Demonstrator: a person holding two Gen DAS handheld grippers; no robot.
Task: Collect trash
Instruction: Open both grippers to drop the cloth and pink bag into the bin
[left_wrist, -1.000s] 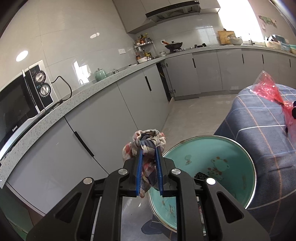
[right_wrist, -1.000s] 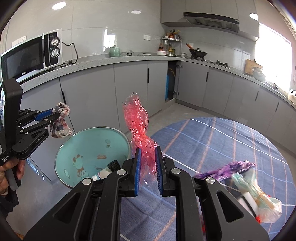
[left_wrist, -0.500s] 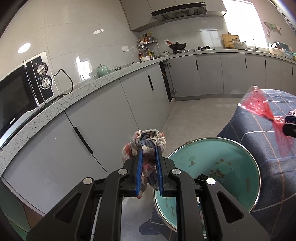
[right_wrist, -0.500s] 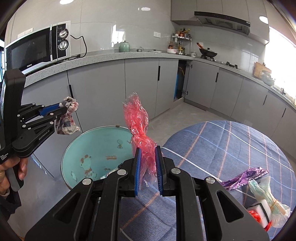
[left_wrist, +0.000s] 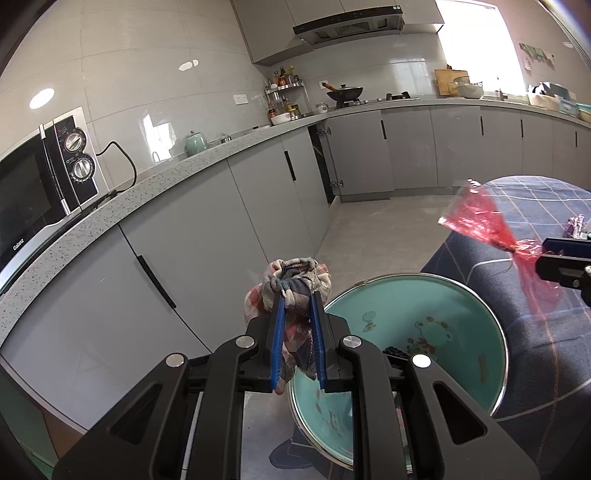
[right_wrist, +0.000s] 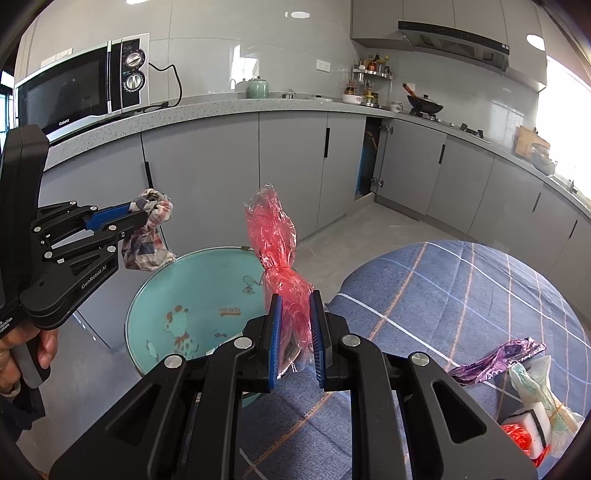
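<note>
We are at the drop-off step: both pieces of trash are lifted and held over or beside the round teal enamel basin with cartoon animal prints (right_wrist: 192, 295), which sits low, left of the bench under its blue checked cloth (right_wrist: 461, 295). Our left gripper (left_wrist: 297, 332) has its jaws clamped on a crumpled plaid rag (left_wrist: 295, 280), hanging above the basin's left rim. Our right gripper (right_wrist: 295, 332) has its jaws clamped on a twisted red cellophane wrapper (right_wrist: 275, 243), near the basin's right edge.

Next, we judge, each gripper should come squarely over the basin's open middle before the jaws part, since the light cellophane could drift or cling to the pads. A purple foil wrapper (right_wrist: 498, 358) and a knotted pale plastic bag with a white block (right_wrist: 539, 395) lie on the bench at near right, yet to be gathered.

Against the frame a second ago, the red wrapper has swung further left toward the basin, and the left gripper has risen slightly; both grips are unchanged.
</note>
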